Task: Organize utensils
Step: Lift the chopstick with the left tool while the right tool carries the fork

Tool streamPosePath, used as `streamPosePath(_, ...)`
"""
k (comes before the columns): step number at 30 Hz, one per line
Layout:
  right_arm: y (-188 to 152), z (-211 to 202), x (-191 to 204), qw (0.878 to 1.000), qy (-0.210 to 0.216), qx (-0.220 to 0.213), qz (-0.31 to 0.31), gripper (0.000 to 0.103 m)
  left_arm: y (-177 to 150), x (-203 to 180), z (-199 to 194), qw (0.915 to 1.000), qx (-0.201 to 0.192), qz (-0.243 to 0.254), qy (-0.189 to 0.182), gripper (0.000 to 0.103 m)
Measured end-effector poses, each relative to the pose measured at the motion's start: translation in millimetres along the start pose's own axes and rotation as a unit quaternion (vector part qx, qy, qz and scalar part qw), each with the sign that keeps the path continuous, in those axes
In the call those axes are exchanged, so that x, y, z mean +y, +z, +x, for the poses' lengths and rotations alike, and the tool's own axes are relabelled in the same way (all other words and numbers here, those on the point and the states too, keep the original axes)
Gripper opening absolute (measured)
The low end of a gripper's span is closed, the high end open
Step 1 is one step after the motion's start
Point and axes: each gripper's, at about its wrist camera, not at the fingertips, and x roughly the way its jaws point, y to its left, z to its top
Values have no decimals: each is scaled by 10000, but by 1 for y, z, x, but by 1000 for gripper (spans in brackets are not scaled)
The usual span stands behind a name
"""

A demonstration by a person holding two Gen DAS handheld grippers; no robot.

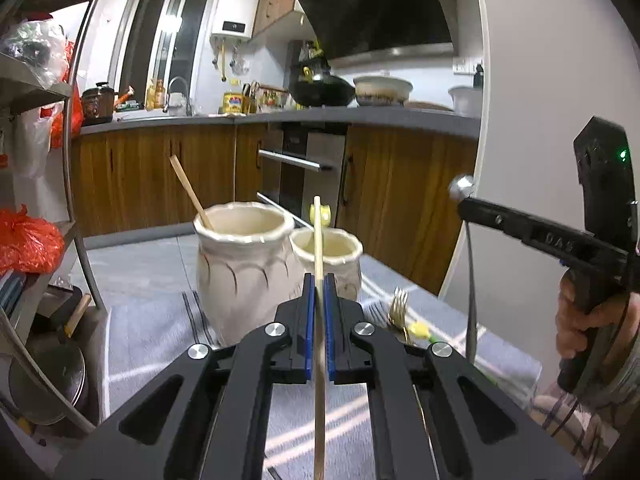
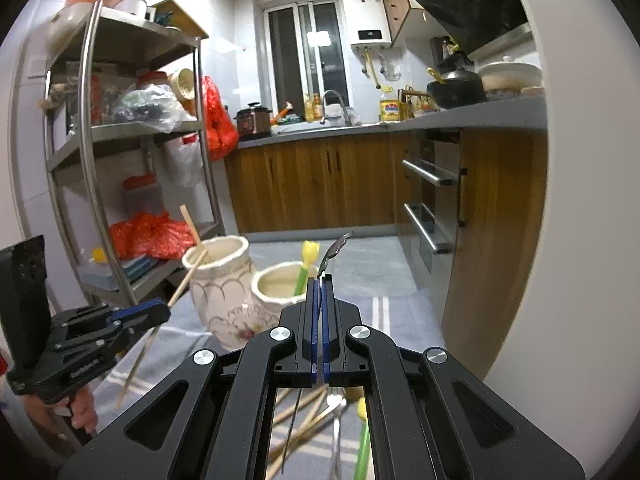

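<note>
My left gripper [image 1: 319, 280] is shut on a wooden chopstick [image 1: 318, 240] that points up in front of two cream ceramic jars. The larger jar [image 1: 240, 268] holds one chopstick [image 1: 190, 192]; the smaller jar [image 1: 332, 256] sits to its right with a yellow-topped utensil [image 2: 305, 264] in it. My right gripper [image 2: 320, 280] is shut on a metal spoon [image 2: 334, 252], held above the smaller jar [image 2: 280, 288]. The right gripper also shows in the left wrist view [image 1: 464, 200], with the spoon handle hanging down. A fork [image 1: 398, 308] lies on the cloth.
A grey striped cloth [image 1: 152, 320] covers the table. More chopsticks, a spoon and a green-handled utensil [image 2: 362, 432] lie on it below my right gripper. A metal shelf rack [image 2: 120, 160] stands at the left; wooden kitchen cabinets [image 1: 160, 176] are behind.
</note>
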Motion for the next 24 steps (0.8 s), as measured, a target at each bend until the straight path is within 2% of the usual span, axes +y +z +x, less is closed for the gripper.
streamPosePath(9,46,31,2,9994,48,-309,114,2,61,35,12,9975,-590,-379,-100,4)
streamPosePath(12,63,45,-1,9987,13,-447,228,2,89,54,27,9946,-794,-646,-182,4)
streamPosePath(16,77,63,-3,9976,-41,-578,379,2,112,73,49,9903,-902,-1019,-275,4)
streamPosePath(20,83,78,-6,9963,-121,-708,478,2,122,71,73,9905,-979,-968,-39,4)
streamPosePath(24,79,92,-7,9958,-254,-759,454,2,123,58,99,9924,-950,-664,415,4)
